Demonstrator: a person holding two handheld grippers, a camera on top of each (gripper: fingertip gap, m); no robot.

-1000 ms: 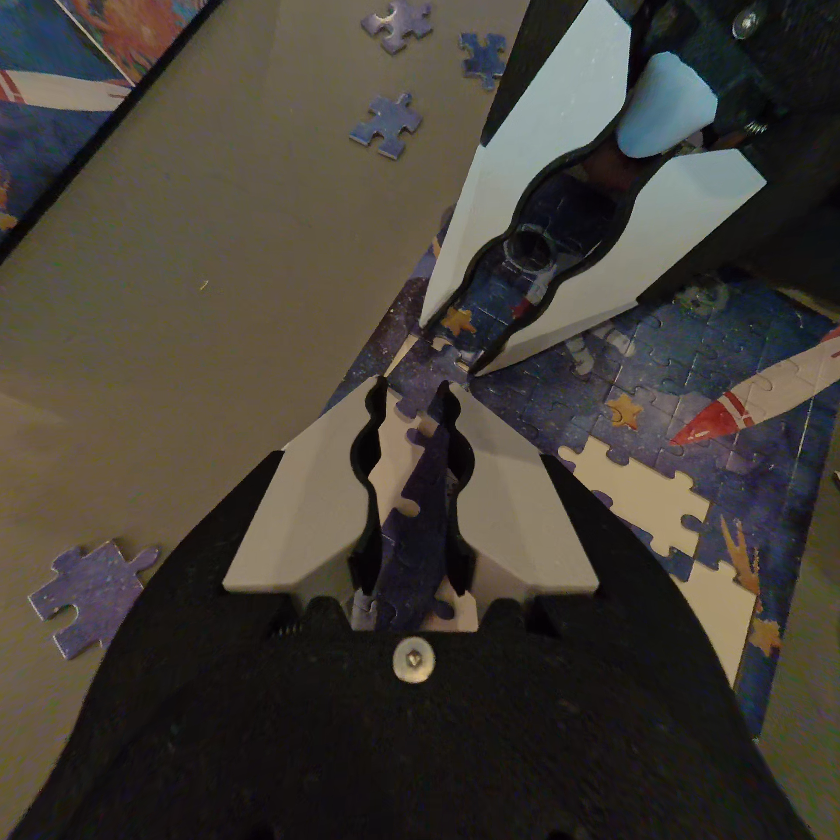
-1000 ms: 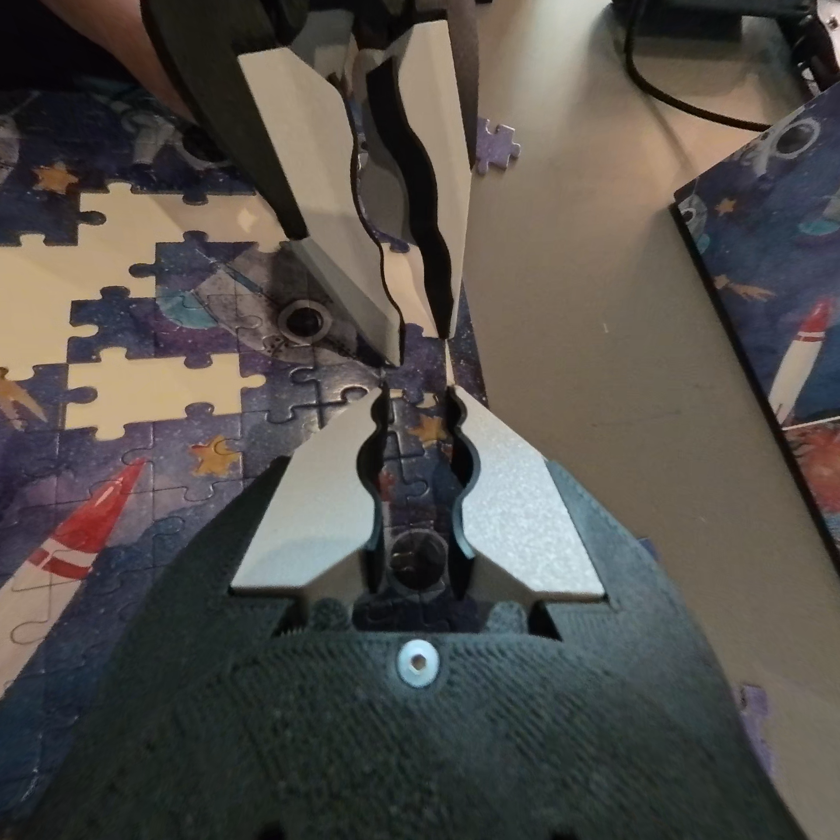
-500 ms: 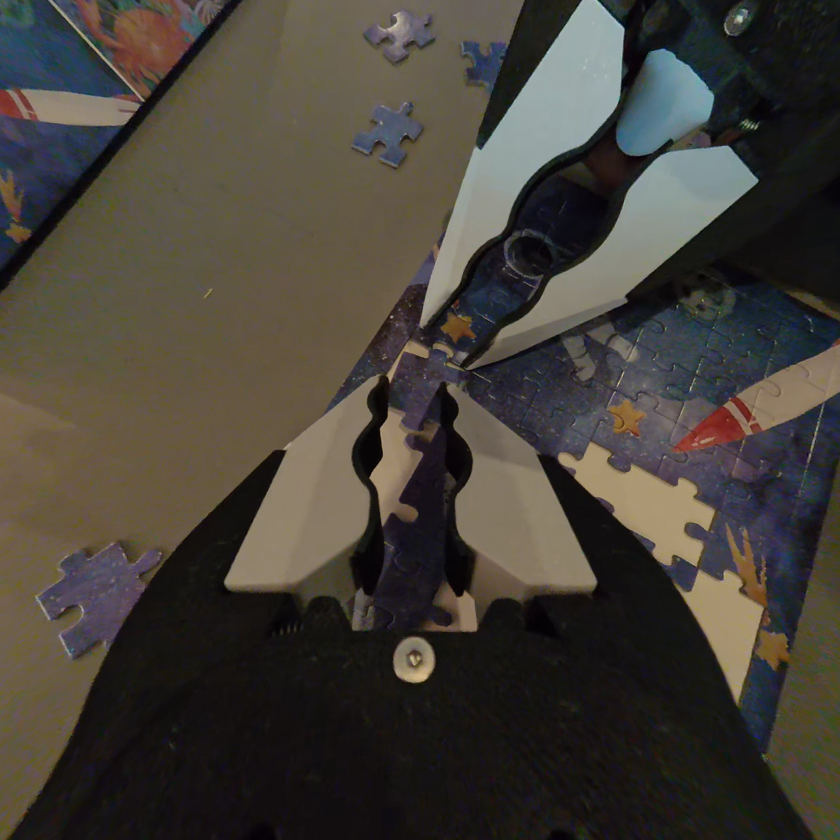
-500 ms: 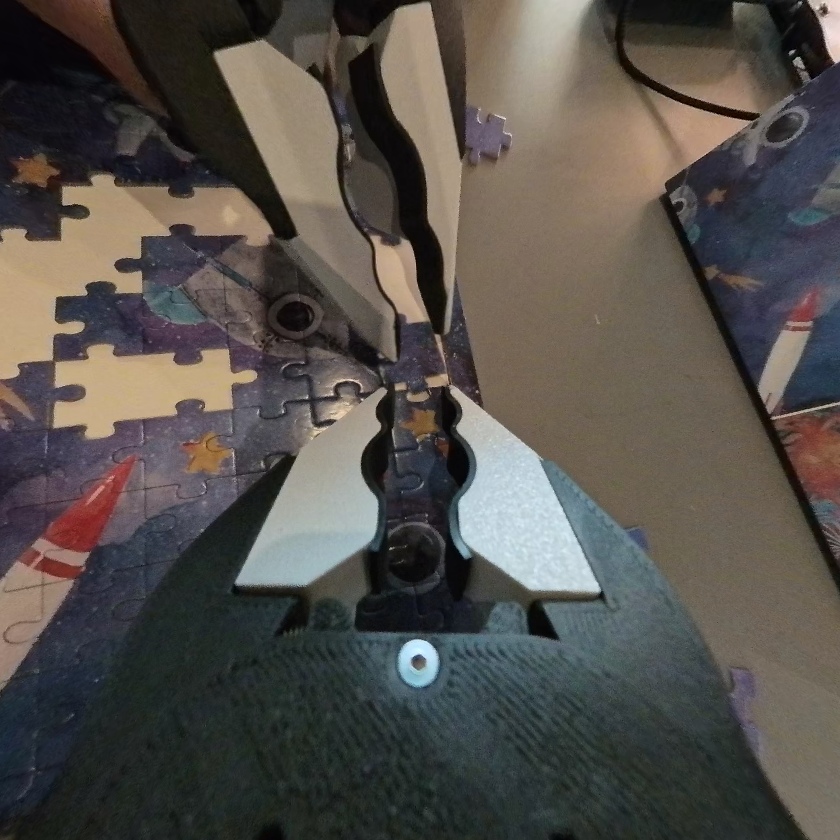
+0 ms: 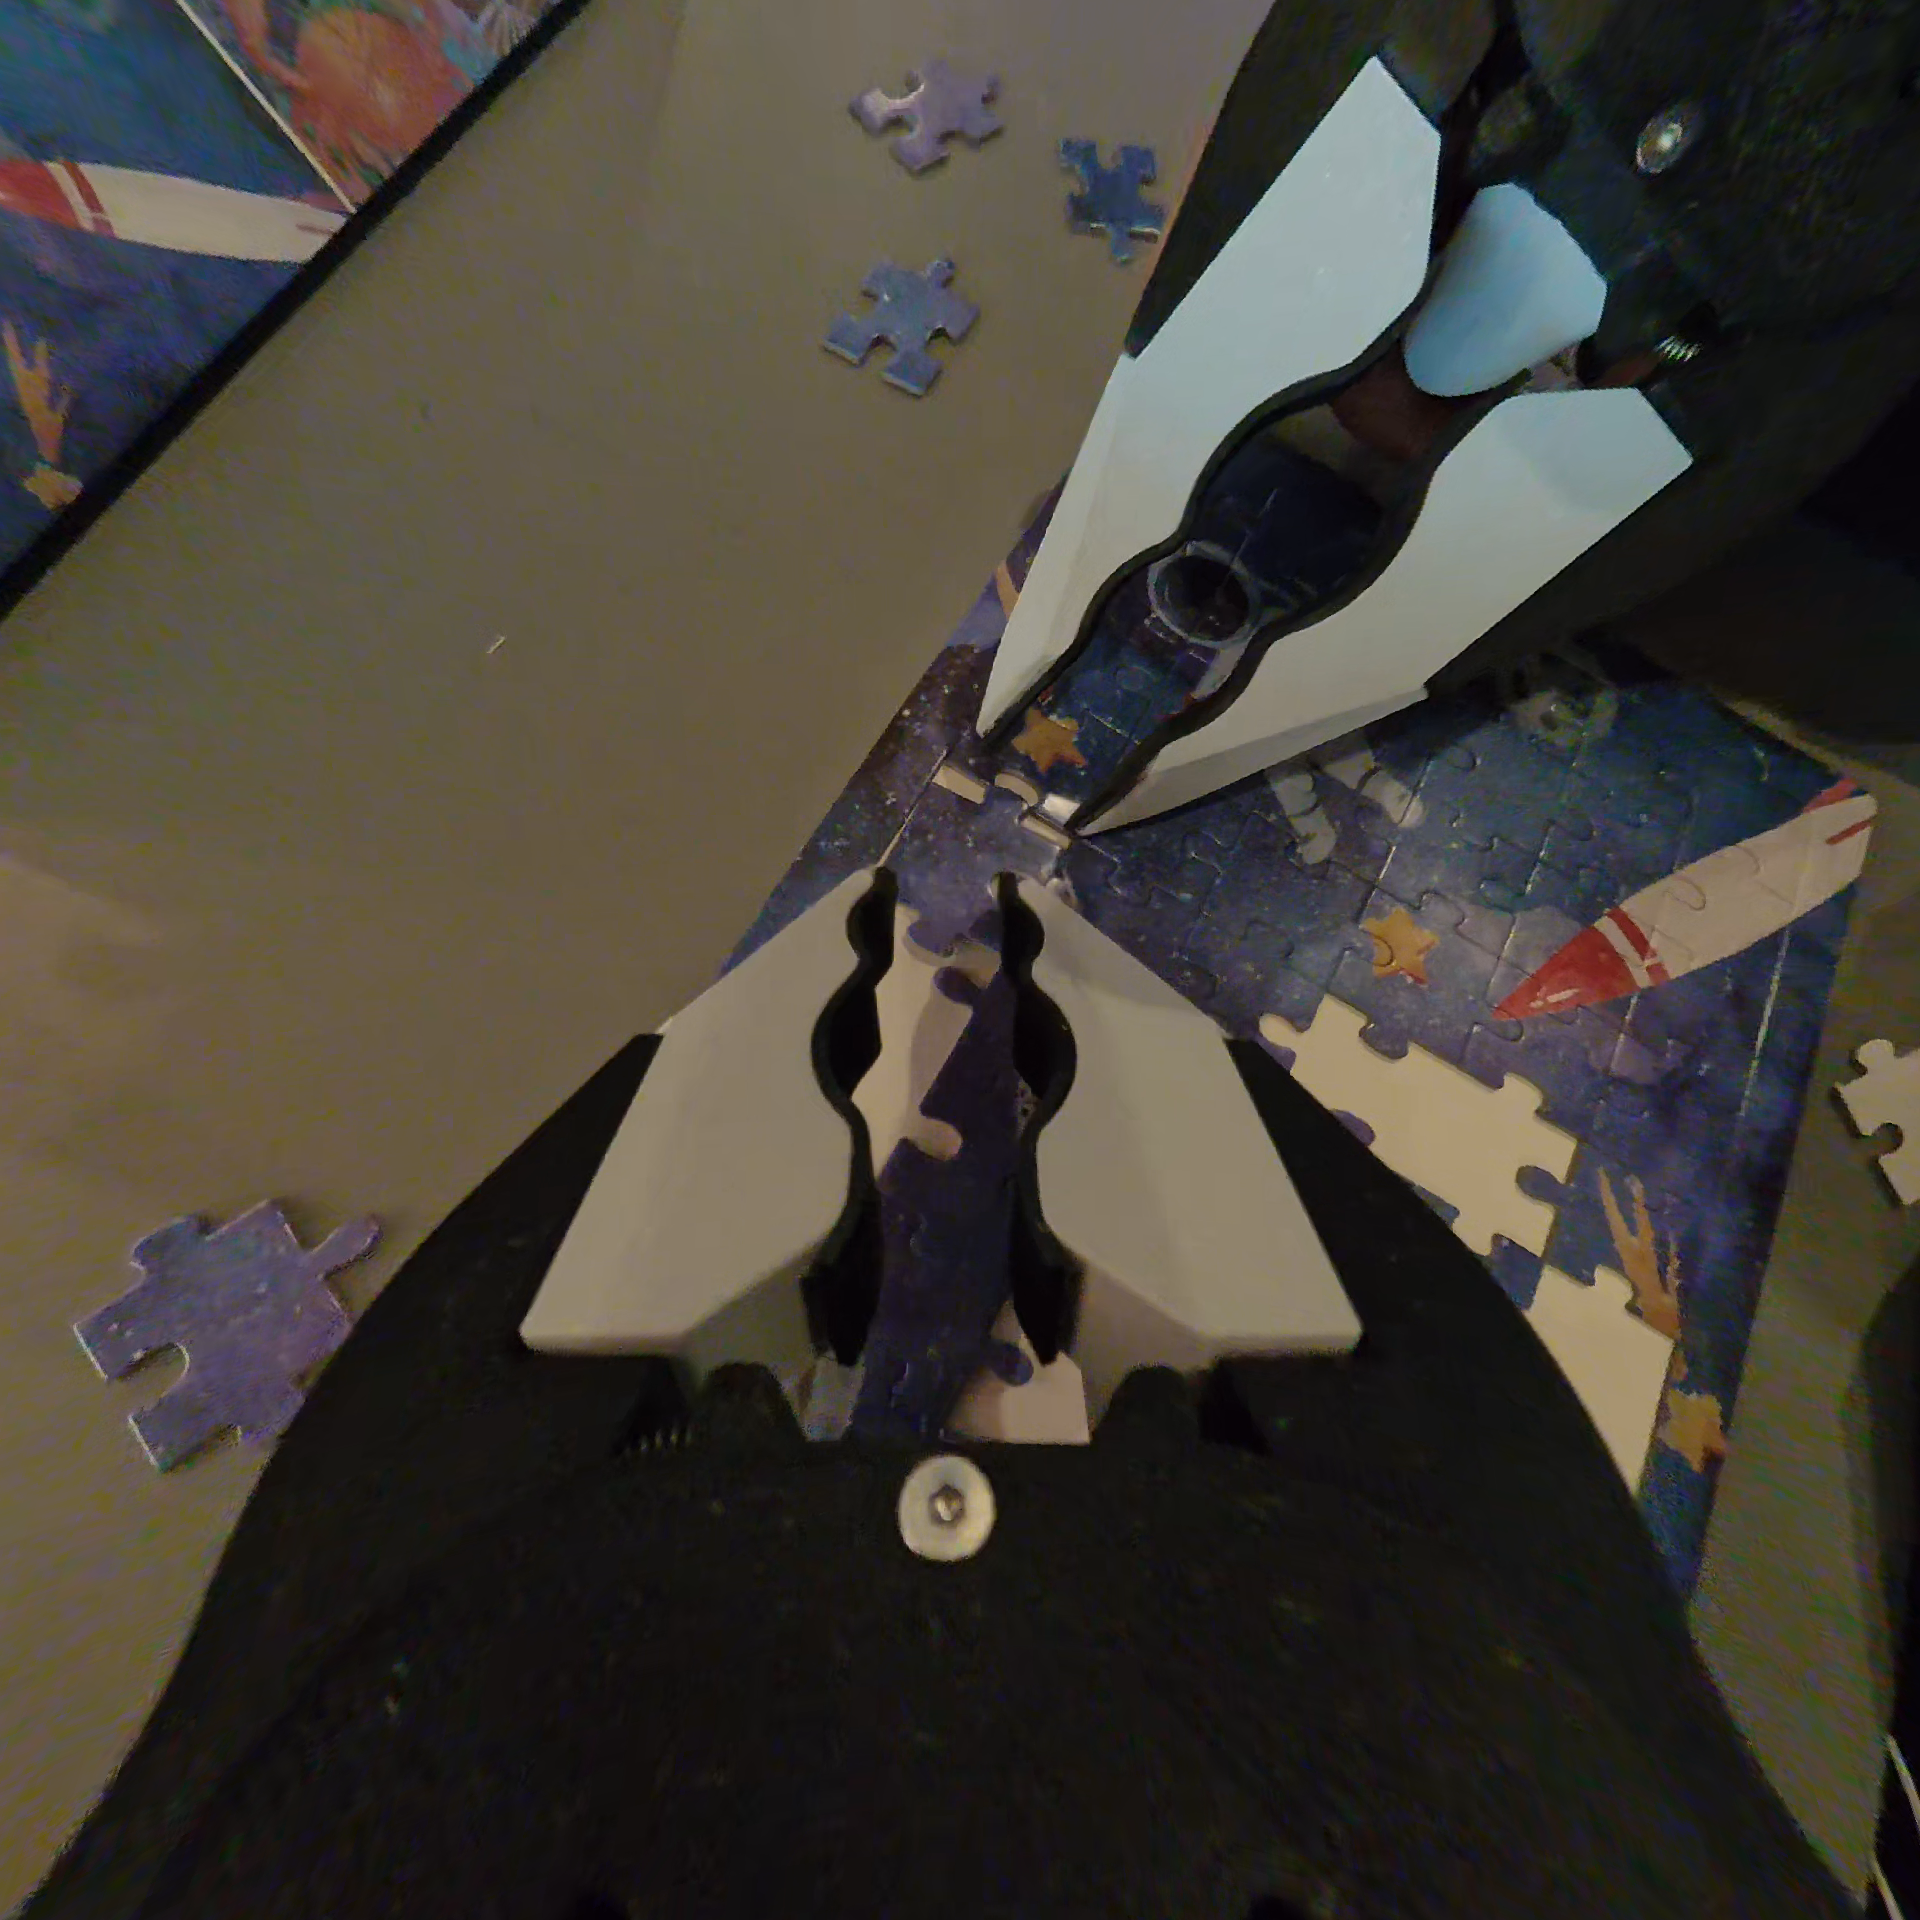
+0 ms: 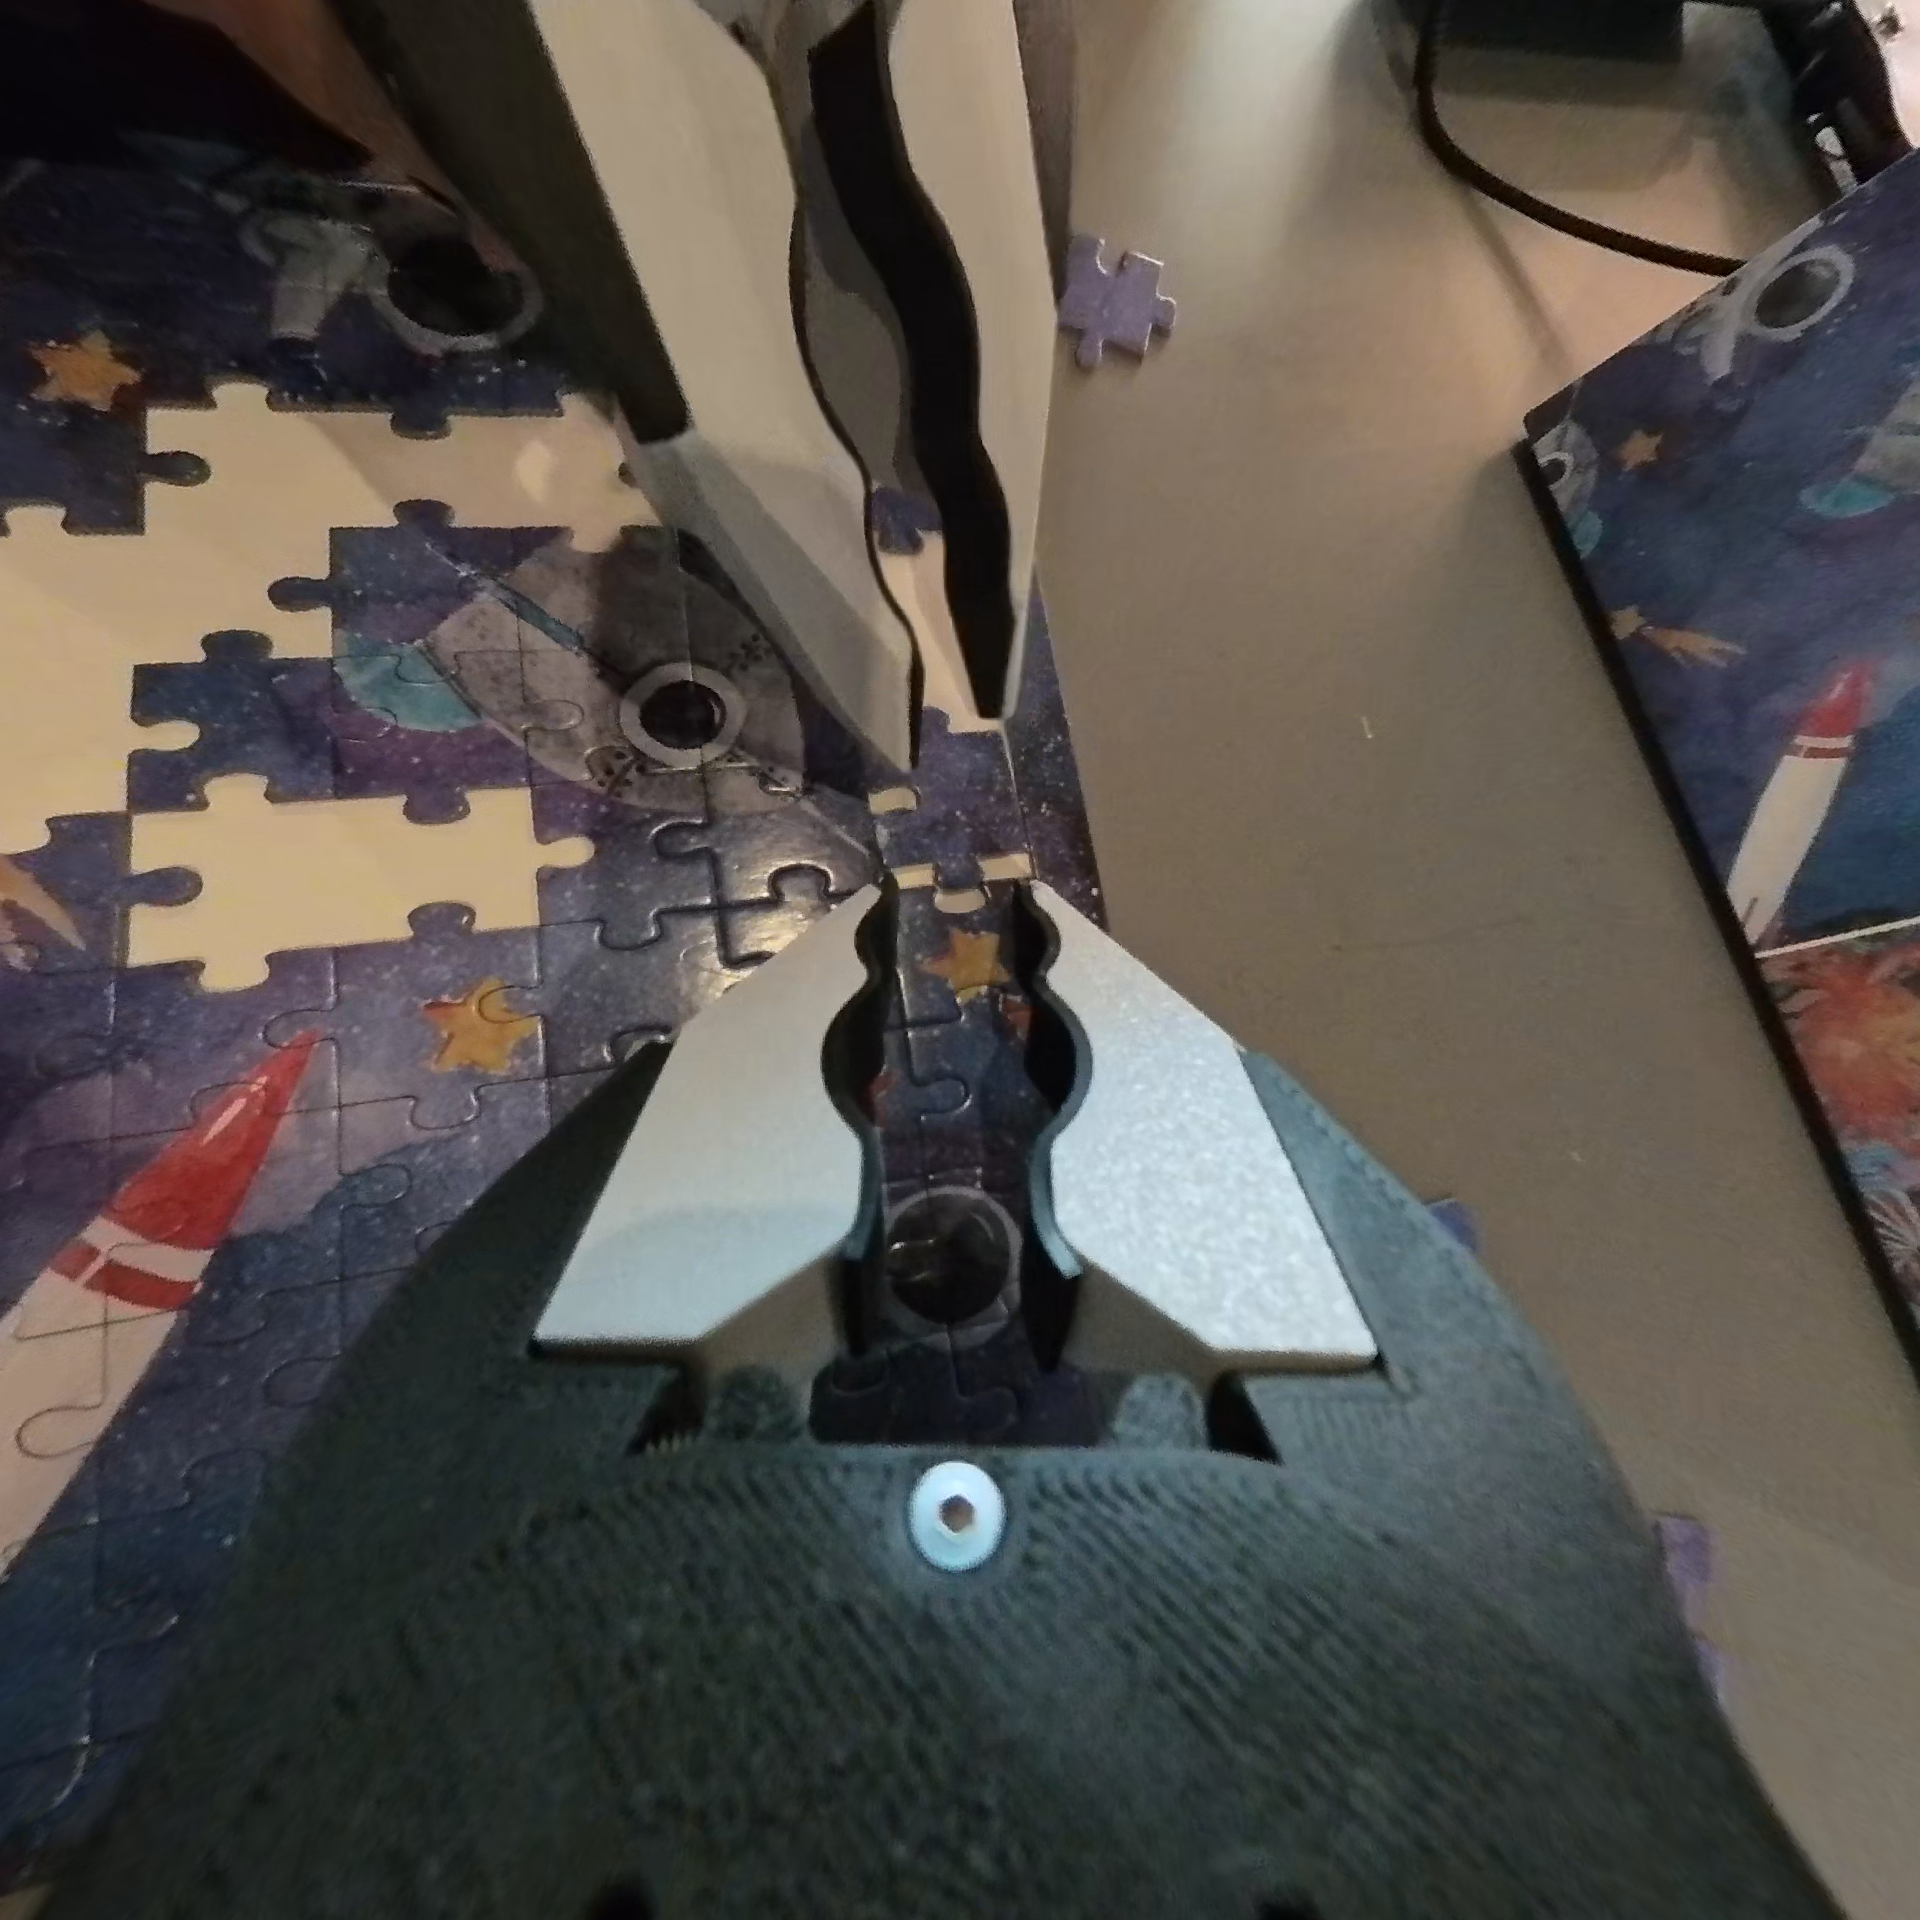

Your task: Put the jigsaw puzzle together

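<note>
The space-themed jigsaw puzzle (image 5: pixel 1455 883) lies flat on the grey table and shows in both views (image 6: pixel 416 1091), with several cream gaps where pieces are absent. A dark blue piece (image 5: pixel 977 852) sits loosely in a slot at the puzzle's edge, with thin cream slits around it (image 6: pixel 951 821). My left gripper (image 5: pixel 943 883) and my right gripper (image 6: pixel 954 888) point at this piece from opposite sides, tips just above or on it. Both have a narrow gap between the fingers and hold nothing. The right gripper (image 5: pixel 1039 779) also shows in the left wrist view, the left gripper (image 6: pixel 953 727) in the right one.
Loose blue pieces lie on the table: three at the top (image 5: pixel 904 322) (image 5: pixel 930 109) (image 5: pixel 1112 192), one at the lower left (image 5: pixel 223 1320) (image 6: pixel 1117 296), and a face-down white one (image 5: pixel 1881 1112). The picture box lid (image 6: pixel 1766 623) and a black cable (image 6: pixel 1507 177) lie beyond. Left and right tips are no more than a few centimetres apart. It is some 8 cm from my right tips to the space-themed jigsaw puzzle (image 5: pixel 1455 883).
The two grippers' tips have drawn slightly apart, so more of the piece between them shows. Finger gaps are unchanged.
</note>
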